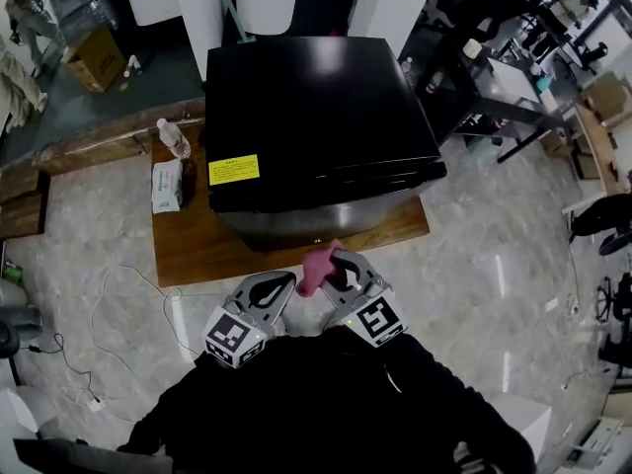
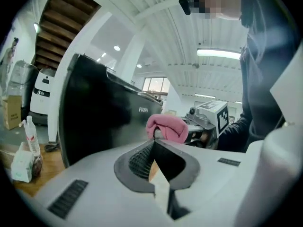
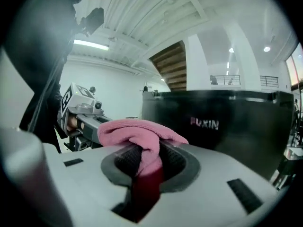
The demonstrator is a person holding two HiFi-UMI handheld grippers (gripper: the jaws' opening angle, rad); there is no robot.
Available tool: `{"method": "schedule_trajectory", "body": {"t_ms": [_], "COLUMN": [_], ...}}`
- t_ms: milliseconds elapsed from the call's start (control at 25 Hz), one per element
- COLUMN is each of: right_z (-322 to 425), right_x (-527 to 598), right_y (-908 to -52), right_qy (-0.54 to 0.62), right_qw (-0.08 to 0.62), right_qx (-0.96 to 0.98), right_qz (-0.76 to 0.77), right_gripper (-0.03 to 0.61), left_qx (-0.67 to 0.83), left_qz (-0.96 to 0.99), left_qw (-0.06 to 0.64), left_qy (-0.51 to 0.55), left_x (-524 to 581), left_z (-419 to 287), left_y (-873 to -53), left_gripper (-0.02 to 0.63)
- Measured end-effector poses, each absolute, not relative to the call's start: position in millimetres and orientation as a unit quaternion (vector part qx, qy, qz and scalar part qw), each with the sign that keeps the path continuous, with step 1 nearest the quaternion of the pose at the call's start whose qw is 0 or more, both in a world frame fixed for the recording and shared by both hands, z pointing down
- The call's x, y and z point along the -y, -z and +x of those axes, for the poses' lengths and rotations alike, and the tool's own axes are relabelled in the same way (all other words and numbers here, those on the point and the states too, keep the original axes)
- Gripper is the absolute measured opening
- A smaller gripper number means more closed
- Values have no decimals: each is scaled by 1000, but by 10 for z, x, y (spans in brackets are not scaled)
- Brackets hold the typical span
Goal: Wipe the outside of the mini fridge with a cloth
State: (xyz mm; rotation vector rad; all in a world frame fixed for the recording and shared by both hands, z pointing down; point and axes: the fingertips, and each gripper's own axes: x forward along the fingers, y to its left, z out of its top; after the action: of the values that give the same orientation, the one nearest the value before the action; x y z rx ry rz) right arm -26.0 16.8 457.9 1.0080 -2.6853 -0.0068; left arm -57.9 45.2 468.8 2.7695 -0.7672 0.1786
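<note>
The black, glossy mini fridge point(image 1: 316, 107) stands on a low brown wooden platform point(image 1: 188, 245) on the marble-patterned floor. Its door is shut and a yellow label sits on its top.

The right gripper point(image 1: 337, 266) has its jaws clamped on a soft pink cloth point(image 1: 318, 270), which bunches over the jaw tips and hangs between the pads in the right gripper view point(image 3: 137, 131). It is held just in front of the fridge's front face, and I cannot tell whether it touches.

The left gripper point(image 1: 284, 282) is beside it, with its jaw tips together and nothing between them.

On the platform to the left of the fridge, a clear plastic bottle point(image 1: 174, 138) stands upright; its fill level is unclear. Near it is a white-and-green soft pack point(image 1: 168, 186). Farther off, a brown cardboard box point(image 1: 99, 59) sits on the floor, its contents hidden.
</note>
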Motion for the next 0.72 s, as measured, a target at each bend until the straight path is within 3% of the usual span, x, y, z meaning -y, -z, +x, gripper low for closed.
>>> {"method": "schedule_trajectory", "body": {"t_ms": [200,520,720], "right_z": [-568,-720,-936], "right_x": [-171,295,795], "right_y": [-3669,-2458,-1777], "right_qy": [41,66,43], "right_qw": [102,104,104], "right_qx": [929,946,968], "right_qz": [354,300,226], "right_gripper": [97,96,97], "left_qx": [247,284,339], "left_qz": [959,958,939], "left_qw": [133,-21,-54], "left_qy": [-30,9,30], "left_x": [-492,175,725], "left_z": [-997,-1492,-1628], "left_y": [-3914,-2466,-1875], "left_gripper": [5,5,5]}}
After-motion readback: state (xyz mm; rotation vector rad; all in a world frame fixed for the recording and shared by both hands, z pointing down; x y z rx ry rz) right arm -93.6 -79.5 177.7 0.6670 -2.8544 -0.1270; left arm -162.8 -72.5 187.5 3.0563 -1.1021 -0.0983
